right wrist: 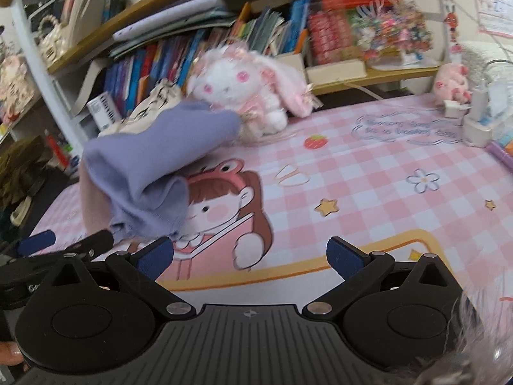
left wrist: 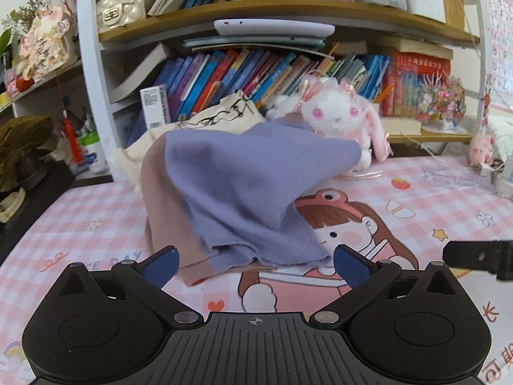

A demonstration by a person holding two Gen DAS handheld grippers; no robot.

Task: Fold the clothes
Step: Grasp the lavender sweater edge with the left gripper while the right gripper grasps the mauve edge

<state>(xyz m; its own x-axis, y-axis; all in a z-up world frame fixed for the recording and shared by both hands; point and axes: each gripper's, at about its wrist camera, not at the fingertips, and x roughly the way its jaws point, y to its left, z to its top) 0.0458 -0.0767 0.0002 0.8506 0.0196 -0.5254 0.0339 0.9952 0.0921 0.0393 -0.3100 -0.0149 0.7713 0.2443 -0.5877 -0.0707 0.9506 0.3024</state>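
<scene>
A lavender and dusty-pink garment (left wrist: 237,189) lies bunched and draped high on the pink checked mat (left wrist: 433,205), its far end resting against a white plush rabbit (left wrist: 333,112). My left gripper (left wrist: 255,264) is open just in front of the garment's near hem, nothing between its blue pads (left wrist: 160,266). In the right wrist view the same garment (right wrist: 154,166) is at the left, and my right gripper (right wrist: 250,255) stands open over the mat's cartoon print, to the right of the cloth. The right gripper's finger shows at the left wrist view's right edge.
A bookshelf (left wrist: 256,12) full of books stands behind the mat. A cream tote bag (left wrist: 221,118) lies behind the garment. A small pink plush (right wrist: 452,83) and white chargers (right wrist: 474,122) sit at the far right. The left gripper's body (right wrist: 48,250) is beside my right one.
</scene>
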